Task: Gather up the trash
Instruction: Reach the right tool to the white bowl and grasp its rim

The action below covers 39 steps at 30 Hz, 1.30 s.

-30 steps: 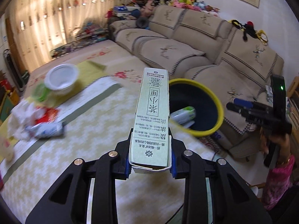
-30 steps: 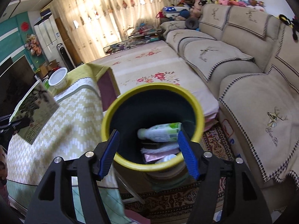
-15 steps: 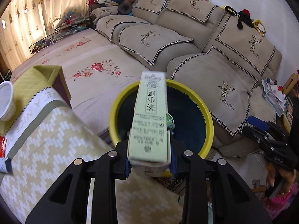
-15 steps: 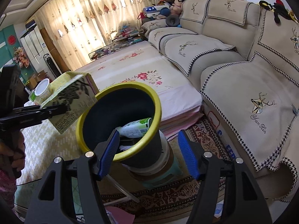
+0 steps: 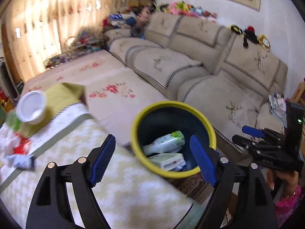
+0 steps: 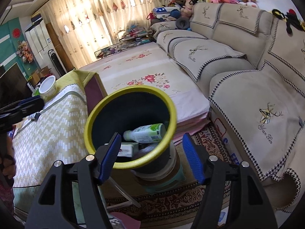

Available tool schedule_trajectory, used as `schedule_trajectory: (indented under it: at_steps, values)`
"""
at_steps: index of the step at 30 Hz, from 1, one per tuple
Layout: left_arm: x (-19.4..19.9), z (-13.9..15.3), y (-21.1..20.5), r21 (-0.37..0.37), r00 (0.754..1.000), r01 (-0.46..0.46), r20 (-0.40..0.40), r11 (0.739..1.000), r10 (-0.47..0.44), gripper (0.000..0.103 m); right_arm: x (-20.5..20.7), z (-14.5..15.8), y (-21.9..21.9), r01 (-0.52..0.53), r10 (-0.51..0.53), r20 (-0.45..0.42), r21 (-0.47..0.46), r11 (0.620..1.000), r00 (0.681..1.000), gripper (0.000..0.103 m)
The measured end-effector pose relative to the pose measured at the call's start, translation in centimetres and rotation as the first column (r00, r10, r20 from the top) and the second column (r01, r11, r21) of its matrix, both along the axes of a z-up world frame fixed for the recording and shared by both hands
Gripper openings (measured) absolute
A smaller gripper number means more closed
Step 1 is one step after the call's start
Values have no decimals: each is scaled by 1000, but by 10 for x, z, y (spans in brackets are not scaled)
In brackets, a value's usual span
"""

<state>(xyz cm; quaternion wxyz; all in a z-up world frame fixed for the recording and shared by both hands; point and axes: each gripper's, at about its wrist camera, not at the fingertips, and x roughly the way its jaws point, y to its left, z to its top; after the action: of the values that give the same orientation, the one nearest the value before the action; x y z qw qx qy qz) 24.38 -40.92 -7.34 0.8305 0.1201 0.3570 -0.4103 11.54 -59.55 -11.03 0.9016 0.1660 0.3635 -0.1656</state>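
left gripper gapes empty above bin

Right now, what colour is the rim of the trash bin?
Yellow rim, dark inside; clearest in the right wrist view.

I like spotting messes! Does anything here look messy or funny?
Yes. Crumpled wrappers and tissue lie in a heap at the left end of the table, beside a white bowl. The bin stands raised on a stool, its bottle and box lying tipped inside.
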Motion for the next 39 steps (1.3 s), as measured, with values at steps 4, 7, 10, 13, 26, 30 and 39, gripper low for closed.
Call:
schedule_trajectory:
  at_steps: [4, 7, 10, 13, 26, 30, 39]
  values:
    - [0, 10, 79, -45, 995, -87, 39, 995, 89, 89, 18, 5, 25, -41, 41, -14, -26, 999, 999, 64]
    - [0, 11, 142, -56, 978, -187, 89, 981, 191, 92, 37, 8, 48, -81, 79, -28, -42, 996, 996, 64]
    - [4, 9, 207, -60, 940, -305, 144, 951, 310, 92, 65, 11, 76, -137, 133, -56, -70, 988, 990, 64]
    - [14, 4, 265, -66, 895, -407, 171, 911, 413, 94, 102, 14, 107, -206, 200, -78, -85, 975, 977, 64]
    - [53, -40, 393, -145, 763, -623, 101, 768, 638, 94, 296, 26, 195, -372, 366, -108, -35, 928, 924, 44]
    - [52, -44, 389, -136, 760, -629, 101, 766, 642, 94, 347, 22, 201, -364, 365, -106, 25, 931, 925, 43]
    - [58, -54, 391, -136, 759, -642, 31, 755, 651, 95, 425, -10, 215, -341, 360, -167, 134, 930, 918, 41]
